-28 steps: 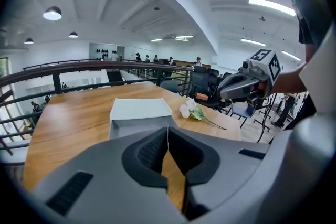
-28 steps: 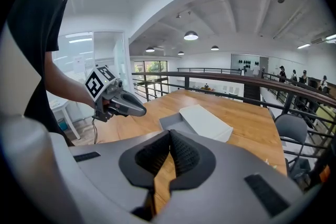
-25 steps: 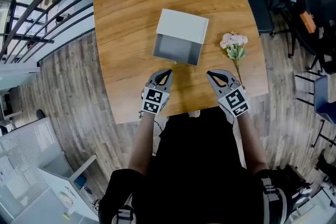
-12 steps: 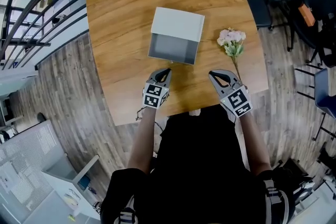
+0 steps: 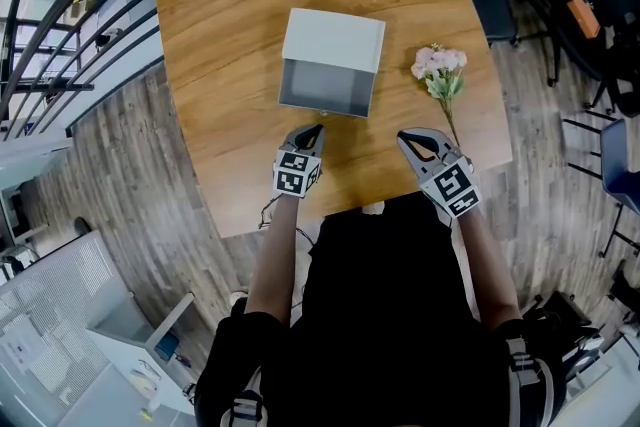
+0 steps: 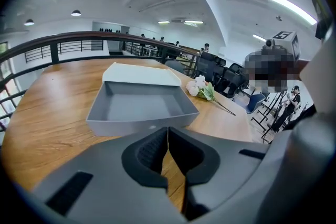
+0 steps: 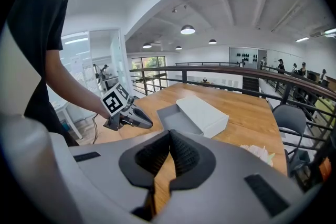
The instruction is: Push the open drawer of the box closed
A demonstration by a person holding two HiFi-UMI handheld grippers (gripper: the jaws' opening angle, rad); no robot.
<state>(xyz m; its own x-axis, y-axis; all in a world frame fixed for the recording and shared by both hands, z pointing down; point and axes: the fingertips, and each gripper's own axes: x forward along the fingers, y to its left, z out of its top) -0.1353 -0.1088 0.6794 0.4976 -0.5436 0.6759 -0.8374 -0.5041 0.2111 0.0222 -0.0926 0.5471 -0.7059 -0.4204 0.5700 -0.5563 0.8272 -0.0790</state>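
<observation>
The drawer (image 5: 322, 95) stands out of the white box (image 5: 334, 40) toward the person, near the middle of the table (image 5: 225, 75). Nearest, the left tool (image 5: 312, 131) and the right tool (image 5: 405, 139) both have their jaws pressed together on nothing; the left one is close to the drawer front. A push off centre may turn the box, or slide it whole. Flowers (image 5: 441, 75) lie to the right, not in the way.
</observation>
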